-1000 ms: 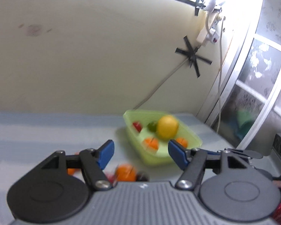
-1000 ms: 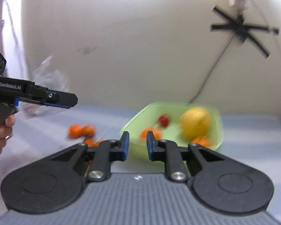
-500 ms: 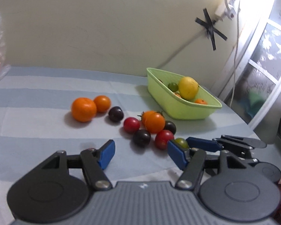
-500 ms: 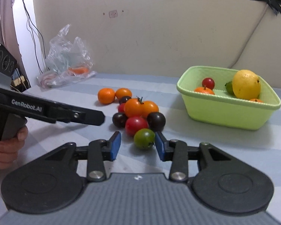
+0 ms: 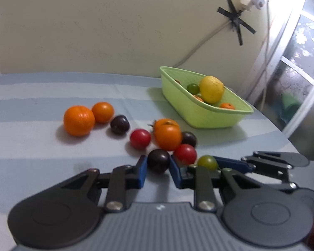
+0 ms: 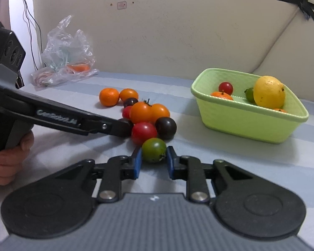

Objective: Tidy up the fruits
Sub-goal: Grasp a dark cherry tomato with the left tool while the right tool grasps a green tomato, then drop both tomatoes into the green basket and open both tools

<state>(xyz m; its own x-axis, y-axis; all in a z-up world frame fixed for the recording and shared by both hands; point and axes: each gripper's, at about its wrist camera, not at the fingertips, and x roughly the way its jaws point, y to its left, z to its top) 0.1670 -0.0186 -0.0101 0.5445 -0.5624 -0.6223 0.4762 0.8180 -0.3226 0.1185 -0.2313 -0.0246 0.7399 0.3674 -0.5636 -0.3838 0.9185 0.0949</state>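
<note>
The left gripper (image 5: 156, 170) has its blue pads touching both sides of a dark purple tomato (image 5: 158, 163), grasping it on the striped tablecloth (image 5: 31, 146). The right gripper (image 6: 153, 162) brackets a green tomato (image 6: 154, 153), its pads at the fruit's flanks; whether they press cannot be told. Just beyond lie red tomatoes (image 6: 144, 132), orange tomatoes (image 6: 149, 113) and two tangerines (image 6: 109, 96). Farther right, the green basket (image 6: 251, 123) holds a lemon (image 6: 269, 92).
</note>
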